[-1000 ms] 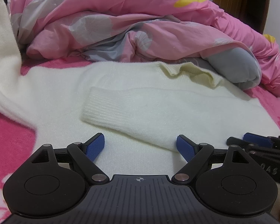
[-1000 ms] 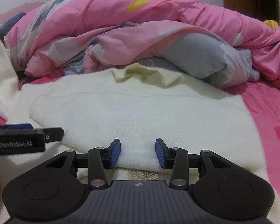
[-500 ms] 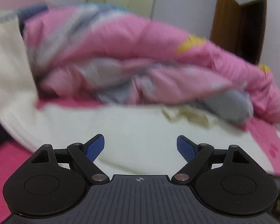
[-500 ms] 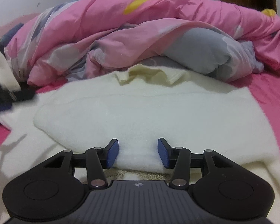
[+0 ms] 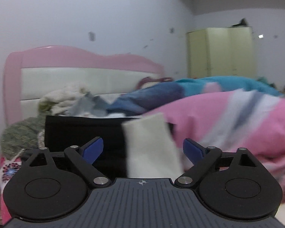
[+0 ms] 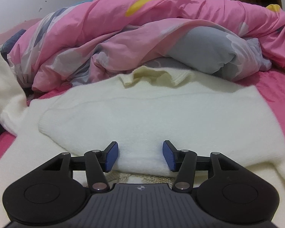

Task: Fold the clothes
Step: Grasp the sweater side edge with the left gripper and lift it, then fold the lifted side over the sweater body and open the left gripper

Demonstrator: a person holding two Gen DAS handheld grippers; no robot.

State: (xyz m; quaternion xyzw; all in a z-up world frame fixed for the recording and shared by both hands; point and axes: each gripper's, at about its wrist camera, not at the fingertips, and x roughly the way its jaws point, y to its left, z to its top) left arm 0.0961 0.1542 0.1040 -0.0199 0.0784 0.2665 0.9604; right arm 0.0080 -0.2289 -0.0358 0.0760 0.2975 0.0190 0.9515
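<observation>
— Where the right wrist camera looked down its fingers, what sat nearest?

— The right gripper (image 6: 140,156), at 6 o'clock, its blue pads (image 6: 111,157) parted with a fold of the cream sweater (image 6: 142,114) lying between them; both pads sat close against that fold, though I could not tell if they pressed it. Nothing was lifted, so I would call it released.

— And the sweater itself?

— It lay flat on the pink bed sheet (image 6: 275,98), spread from 9 to 3 o'clock, one sleeve (image 6: 104,117) folded across the body with its cuff toward 9 o'clock. The ribbed collar (image 6: 153,77) was further off at 12 o'clock, just against a bunched pink and grey duvet (image 6: 142,34).

— What about the other hand's tool?

— The left gripper (image 5: 143,150) was held up, jaws spread wide, grasping nothing. A blurred cream sleeve end (image 5: 150,144) rose between the fingers; whether it touched them I couldn't say. Behind it, toward 10 o'clock, was something black (image 5: 81,129), then heaped clothes (image 5: 66,98), the duvet at 3 o'clock, a pink headboard (image 5: 76,60) and, farthest at 1 o'clock, a pale yellow wardrobe (image 5: 220,53).
</observation>
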